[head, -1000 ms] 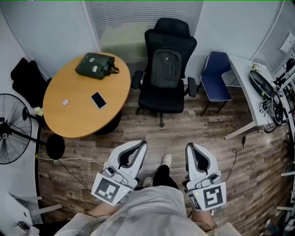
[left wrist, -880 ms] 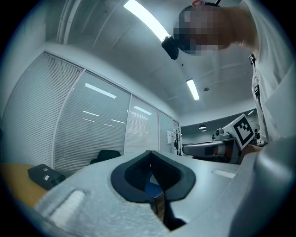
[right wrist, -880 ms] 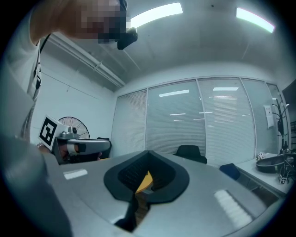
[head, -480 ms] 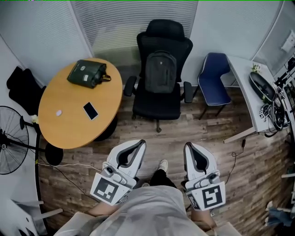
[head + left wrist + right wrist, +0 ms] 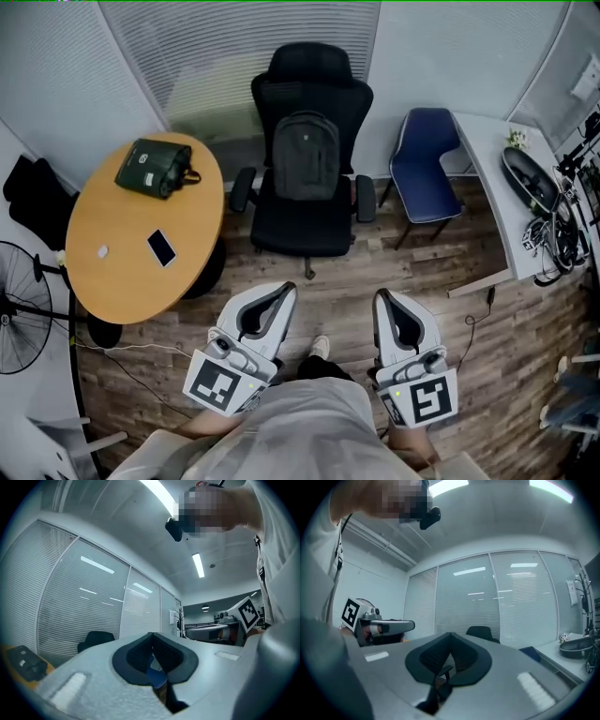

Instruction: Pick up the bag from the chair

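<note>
Grey-shelled left gripper (image 5: 284, 292): your jaws are pressed together with nothing between them, low and left of centre in the head view.
Right gripper (image 5: 382, 298): likewise closed and empty, low and right of centre.
Step in hand: the approach, I judge. Open the jaws before you reach, and aim for a strap or the top handle rather than the bulky body.
Backpack (image 5: 306, 155): dark grey, upright against the back of the black office chair (image 5: 302, 232), upper centre, straight ahead of both grippers and well apart.
Green pouch (image 5: 155, 167): on the round table (image 5: 131, 272), upper left; leave it.
</note>
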### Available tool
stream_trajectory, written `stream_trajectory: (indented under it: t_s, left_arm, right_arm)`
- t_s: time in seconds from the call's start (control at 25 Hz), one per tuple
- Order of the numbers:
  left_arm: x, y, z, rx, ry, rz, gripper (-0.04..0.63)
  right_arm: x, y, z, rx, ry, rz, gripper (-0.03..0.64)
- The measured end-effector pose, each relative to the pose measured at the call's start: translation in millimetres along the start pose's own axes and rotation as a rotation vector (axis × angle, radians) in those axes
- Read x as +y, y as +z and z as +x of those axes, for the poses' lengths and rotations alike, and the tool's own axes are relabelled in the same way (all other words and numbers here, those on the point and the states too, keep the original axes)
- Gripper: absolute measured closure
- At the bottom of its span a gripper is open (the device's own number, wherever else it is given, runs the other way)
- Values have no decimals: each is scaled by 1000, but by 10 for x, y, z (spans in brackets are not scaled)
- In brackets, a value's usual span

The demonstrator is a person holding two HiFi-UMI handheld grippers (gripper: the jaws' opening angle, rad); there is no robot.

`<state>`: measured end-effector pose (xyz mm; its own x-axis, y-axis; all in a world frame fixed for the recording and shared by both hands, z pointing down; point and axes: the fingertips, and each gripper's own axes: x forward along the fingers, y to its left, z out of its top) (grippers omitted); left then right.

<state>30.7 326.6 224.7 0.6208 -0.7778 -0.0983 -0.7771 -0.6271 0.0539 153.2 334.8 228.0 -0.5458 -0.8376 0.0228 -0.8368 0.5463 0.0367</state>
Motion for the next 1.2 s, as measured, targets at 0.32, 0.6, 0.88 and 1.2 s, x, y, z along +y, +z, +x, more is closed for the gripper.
stream_trajectory:
  t_s: [0.32, 0.6, 0.88, 1.2]
  left_arm:
    - [-60, -114, 687, -6, 4, 0, 591]
    - [-13, -223, 1022, 19, 0, 2, 591]
    - [152, -240, 1211, -3, -1, 9, 591]
    - [597, -266, 1343, -24, 7, -7, 591]
  right_arm:
    - [-677, -105, 147, 6, -1, 5, 612]
    - [-962, -153, 298, 10, 8, 7, 612]
    - [-1050, -181, 513, 5, 14, 5, 612]
    - [-1007, -184, 988, 15, 32, -20, 612]
